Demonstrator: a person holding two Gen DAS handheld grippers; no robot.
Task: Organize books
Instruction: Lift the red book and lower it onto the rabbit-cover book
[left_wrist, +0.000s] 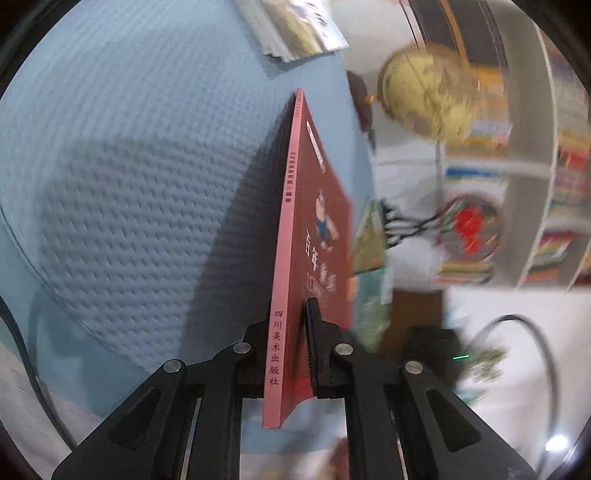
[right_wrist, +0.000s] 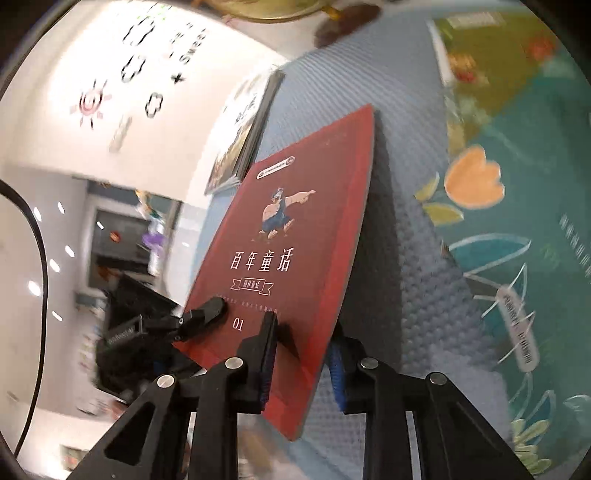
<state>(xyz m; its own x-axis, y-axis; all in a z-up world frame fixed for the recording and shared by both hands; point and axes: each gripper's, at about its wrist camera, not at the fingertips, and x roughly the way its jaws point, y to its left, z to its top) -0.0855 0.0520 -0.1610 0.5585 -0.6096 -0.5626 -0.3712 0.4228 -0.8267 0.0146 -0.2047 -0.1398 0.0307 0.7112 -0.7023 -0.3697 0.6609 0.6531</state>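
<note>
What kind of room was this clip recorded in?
Probably a child's room or reading corner. Shelves packed with colourful books fill the background, a globe stands nearby, and picture books lie on a blue textured mat, including the red storybook.

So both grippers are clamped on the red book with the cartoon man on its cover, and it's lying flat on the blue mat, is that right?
Not quite. The red book is not lying flat: it stands up on edge above the blue mat, spine toward the camera in the left wrist view. The rest holds: the left gripper and the right gripper are both clamped on it.
</note>
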